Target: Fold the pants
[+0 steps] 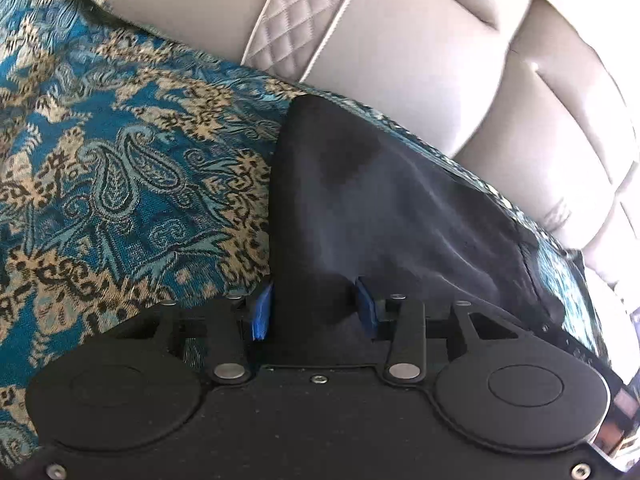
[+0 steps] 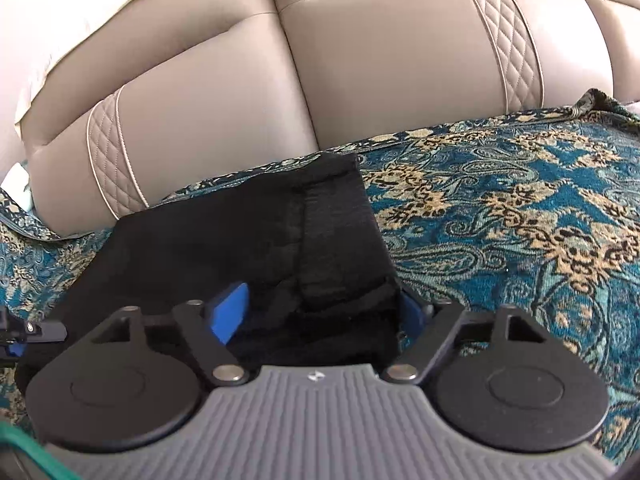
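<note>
The black pants [image 1: 380, 208] lie on a blue and gold paisley cloth, spreading toward the sofa back. My left gripper [image 1: 314, 306] has its blue pads [image 1: 262, 312] closed on a bunched edge of the pants. In the right wrist view the pants [image 2: 240, 232] show a ribbed waistband [image 2: 340, 236] at their right side. My right gripper [image 2: 320, 312] has its blue pads [image 2: 230, 312] wide apart, with a thick fold of the waistband end filling the gap between them.
The paisley cloth [image 1: 120, 168] covers the seat, and it also shows in the right wrist view [image 2: 520, 208]. A beige leather sofa back [image 2: 360, 60] with quilted strips rises right behind the pants. The other gripper's tip [image 2: 36, 330] shows at the left edge.
</note>
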